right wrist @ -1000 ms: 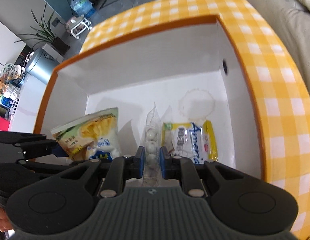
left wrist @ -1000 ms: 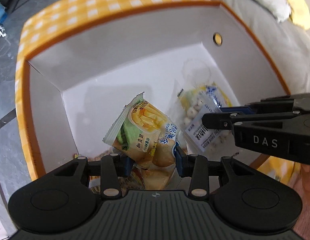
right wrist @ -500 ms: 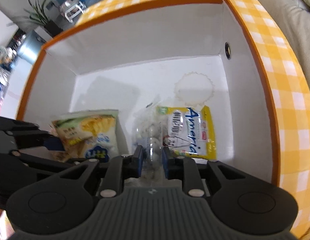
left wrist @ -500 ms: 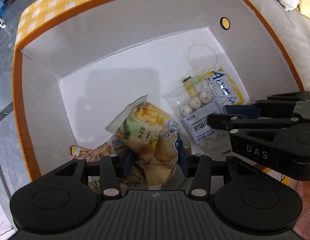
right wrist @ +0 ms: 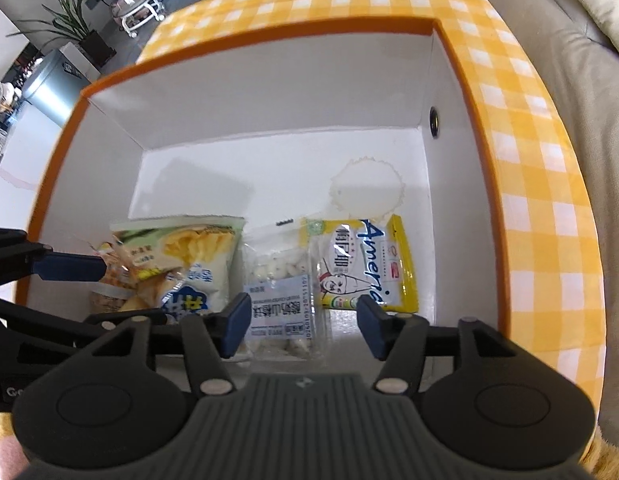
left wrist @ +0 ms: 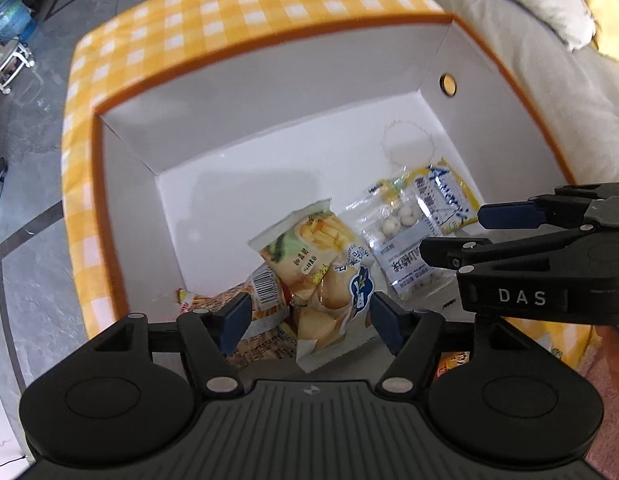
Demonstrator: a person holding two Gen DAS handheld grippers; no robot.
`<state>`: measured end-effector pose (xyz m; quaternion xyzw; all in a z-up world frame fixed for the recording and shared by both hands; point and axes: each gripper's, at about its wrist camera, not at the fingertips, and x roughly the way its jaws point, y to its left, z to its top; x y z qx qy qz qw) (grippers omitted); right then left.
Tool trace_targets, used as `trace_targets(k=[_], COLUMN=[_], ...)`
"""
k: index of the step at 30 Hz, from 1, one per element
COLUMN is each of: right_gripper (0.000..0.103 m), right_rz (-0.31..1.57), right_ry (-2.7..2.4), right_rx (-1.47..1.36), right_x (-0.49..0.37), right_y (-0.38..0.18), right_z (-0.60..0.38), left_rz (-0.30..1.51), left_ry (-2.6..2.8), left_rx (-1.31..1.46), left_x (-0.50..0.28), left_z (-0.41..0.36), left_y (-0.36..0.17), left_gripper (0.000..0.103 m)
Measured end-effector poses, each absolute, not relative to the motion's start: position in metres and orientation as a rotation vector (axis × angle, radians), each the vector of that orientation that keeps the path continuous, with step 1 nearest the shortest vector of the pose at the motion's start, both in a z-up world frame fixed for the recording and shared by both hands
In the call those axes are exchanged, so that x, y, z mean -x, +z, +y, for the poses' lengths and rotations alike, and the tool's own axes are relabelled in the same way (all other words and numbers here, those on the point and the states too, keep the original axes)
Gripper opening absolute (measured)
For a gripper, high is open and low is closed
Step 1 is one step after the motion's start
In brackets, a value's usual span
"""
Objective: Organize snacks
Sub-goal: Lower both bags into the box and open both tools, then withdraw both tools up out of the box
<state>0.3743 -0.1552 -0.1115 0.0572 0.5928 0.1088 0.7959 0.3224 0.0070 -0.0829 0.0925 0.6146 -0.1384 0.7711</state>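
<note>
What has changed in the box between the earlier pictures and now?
Both grippers let go: the left gripper has just been opening off the fries packet, the right gripper off the clear bag of white balls, which now lies flat. The yellow packet stayed put.

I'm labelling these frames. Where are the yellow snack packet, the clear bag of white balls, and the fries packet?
yellow snack packet [right wrist: 363, 266], right wrist view, printed front.
clear bag of white balls [right wrist: 279, 270], right wrist view, the balls.
fries packet [left wrist: 309, 248], left wrist view, fries picture.

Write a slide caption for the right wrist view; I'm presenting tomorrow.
Right tool, just opened, above a clear bag of white balls lying between two snack packets in the checked box.
</note>
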Motion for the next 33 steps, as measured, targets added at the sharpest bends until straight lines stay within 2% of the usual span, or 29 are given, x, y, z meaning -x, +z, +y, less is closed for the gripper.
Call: trace_targets(k=[9, 13, 24, 33], right_gripper=[0.072, 0.082, 0.091, 0.092], right_rz=[1.048, 0.967, 0.816, 0.825], right_ry=[0.249, 0.261, 0.228, 0.211], right_rx=[-0.067, -0.070, -0.107, -0.134], right_x=[-0.342, -0.323, -0.253, -0.191], right_y=[-0.060, -0.041, -0.003, -0.004], right_z=[-0.157, -0.164, -0.187, -0.206], left_rz=[1.163, 1.063, 0.826, 0.779], left_ry=[-0.252, -0.244, -0.193, -0.166], left_rx=[-0.158, -0.179, -0.116, -0.118], left_x=[-0.292, -0.271, -0.210, -0.159], left_z=[0.015, 0.013, 0.013, 0.008], left_y=[-0.047, -0.031, 0.006, 0.005], left_gripper=[0.080, 0.079, 0.080, 0.080])
